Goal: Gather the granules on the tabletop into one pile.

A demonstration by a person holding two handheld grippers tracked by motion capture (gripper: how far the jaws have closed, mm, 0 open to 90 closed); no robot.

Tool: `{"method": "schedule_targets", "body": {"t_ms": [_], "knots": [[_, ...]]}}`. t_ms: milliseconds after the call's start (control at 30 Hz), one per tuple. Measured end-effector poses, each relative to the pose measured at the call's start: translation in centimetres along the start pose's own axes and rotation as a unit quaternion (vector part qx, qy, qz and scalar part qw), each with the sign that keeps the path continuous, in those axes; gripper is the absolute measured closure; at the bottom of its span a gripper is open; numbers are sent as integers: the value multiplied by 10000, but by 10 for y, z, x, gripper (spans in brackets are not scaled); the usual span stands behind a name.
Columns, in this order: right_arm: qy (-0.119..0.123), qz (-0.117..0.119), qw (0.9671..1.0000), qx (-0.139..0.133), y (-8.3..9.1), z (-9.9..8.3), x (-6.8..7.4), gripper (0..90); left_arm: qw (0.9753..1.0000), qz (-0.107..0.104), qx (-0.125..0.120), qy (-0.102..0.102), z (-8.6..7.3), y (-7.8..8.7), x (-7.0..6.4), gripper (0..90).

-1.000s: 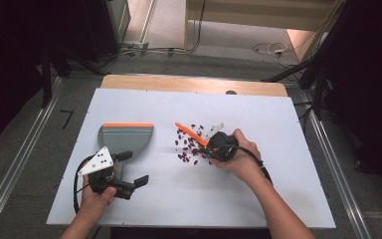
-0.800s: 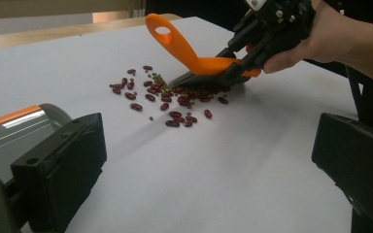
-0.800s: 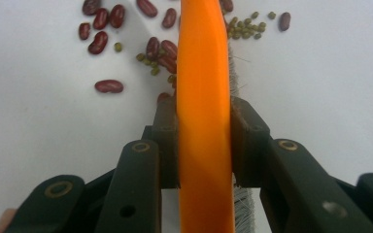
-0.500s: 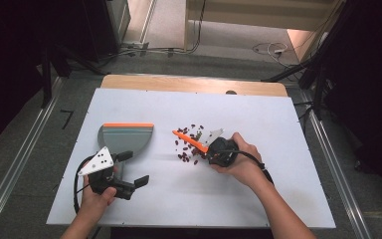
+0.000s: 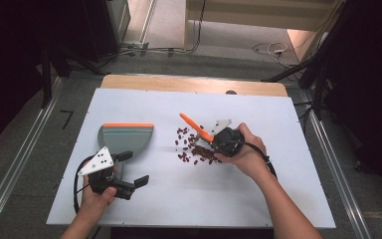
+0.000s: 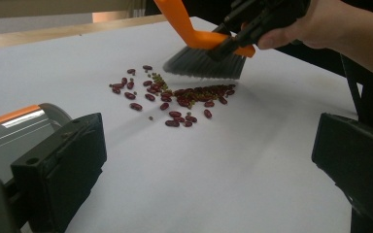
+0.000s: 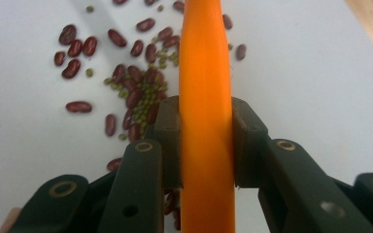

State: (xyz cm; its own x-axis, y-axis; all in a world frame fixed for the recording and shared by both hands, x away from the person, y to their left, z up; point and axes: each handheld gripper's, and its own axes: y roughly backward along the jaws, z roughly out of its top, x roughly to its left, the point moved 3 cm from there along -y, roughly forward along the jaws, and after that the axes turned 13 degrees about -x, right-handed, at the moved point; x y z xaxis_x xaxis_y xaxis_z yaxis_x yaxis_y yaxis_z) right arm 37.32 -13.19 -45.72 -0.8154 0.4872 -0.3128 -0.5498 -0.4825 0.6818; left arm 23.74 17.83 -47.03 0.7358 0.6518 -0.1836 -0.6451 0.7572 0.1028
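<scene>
Swept closer together, red beans [image 5: 195,149] lie before the orange brush [image 5: 197,128], clamped in the right hand-held gripper [image 5: 218,141].

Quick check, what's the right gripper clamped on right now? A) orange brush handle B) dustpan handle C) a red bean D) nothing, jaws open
A: in the right gripper view the right gripper has both jaws pressed against the orange brush handle, above the scattered beans; the dustpan sits apart, over by the left gripper.

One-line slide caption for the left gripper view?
Right claw sweeps an orange-handled brush over red and green beans; grey dustpan waits at left.
</scene>
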Motion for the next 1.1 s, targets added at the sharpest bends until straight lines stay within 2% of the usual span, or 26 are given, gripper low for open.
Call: {"method": "schedule_targets", "body": {"t_ms": [33,100,133,167,200,400,467,533,633,700,800,867,933,1033,1067,1100], "knots": [[31,-54,10000,-38,0,6,-6,686,10000,6,-9,17,0,0,0,0],[24,-56,10000,-39,-1,10,-8,686,10000,14,-17,15,0,0,0,0],[74,-116,9999,-22,-3,13,-11,687,10000,8,-9,-2,1,0,0,0],[182,-79,9998,7,-5,17,-13,686,10000,7,-10,-2,1,0,0,0],[300,-142,9994,35,-10,23,-18,687,10000,5,-8,2,1,0,-1,0],[492,-115,9987,59,-30,37,-30,687,10000,-22,-18,20,0,0,-1,0],[812,-133,9966,-15,-39,42,-34,687,10000,-28,-19,18,0,1,-1,0],[997,-155,9948,108,-51,49,-37,687,10000,-26,-31,25,0,1,0,0],[1097,-114,9938,146,-59,53,-39,687,10000,-28,-41,27,0,1,0,0],[1209,-243,9922,183,-66,56,-39,687,10000,-30,-47,31,0,1,0,0],[1208,-241,9920,280,-76,57,-39,687,10000,-36,-55,38,0,2,0,0],[1106,-60,9933,335,-84,54,-36,687,10000,-37,-52,41,0,2,0,0],[1012,9,9943,339,-84,54,-35,687,10000,-40,-49,44,0,2,0,0],[995,91,9940,447,-85,53,-30,685,10000,-36,-48,40,1,2,1,0],[1036,157,9934,460,-85,53,-28,683,10000,-36,-50,39,1,2,0,0],[1123,319,9919,508,-84,51,-25,679,10000,-36,-54,43,1,2,0,0]]}}
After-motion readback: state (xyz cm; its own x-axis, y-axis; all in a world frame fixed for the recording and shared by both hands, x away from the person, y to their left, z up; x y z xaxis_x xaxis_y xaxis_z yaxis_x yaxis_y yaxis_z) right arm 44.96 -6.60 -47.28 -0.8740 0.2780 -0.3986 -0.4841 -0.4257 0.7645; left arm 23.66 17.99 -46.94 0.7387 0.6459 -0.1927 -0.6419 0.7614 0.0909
